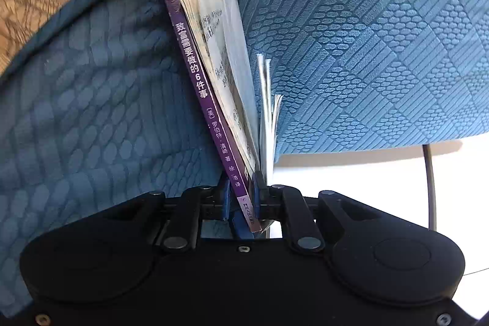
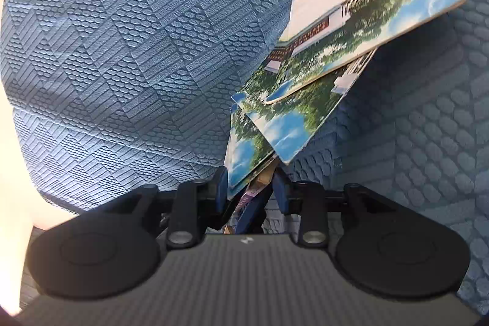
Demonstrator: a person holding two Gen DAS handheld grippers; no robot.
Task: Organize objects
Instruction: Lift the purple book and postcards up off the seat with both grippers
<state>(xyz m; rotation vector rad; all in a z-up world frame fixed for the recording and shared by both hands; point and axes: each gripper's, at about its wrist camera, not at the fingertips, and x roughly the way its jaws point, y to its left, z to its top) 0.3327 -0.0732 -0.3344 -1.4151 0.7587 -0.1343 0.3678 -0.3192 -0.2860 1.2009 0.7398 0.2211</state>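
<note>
My left gripper [image 1: 241, 197] is clamped on the spine end of a purple book [image 1: 195, 87], upright against the blue sofa [image 1: 351, 51]. My right gripper [image 2: 250, 191] is clamped on a stack of booklets [image 2: 305, 87] fanning over the same sofa.

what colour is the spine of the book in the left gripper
Purple spine with white lettering; left wrist view shows it best.

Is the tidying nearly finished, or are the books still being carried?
Nothing looks put away yet. The left hand-held gripper is shut on the purple book near its spine, its pages fanning open above the blue sofa. The right hand-held gripper grips a bunch of scenery-cover booklets that splay apart. Both loads still need setting down somewhere; no shelf or pile is in view.
</note>
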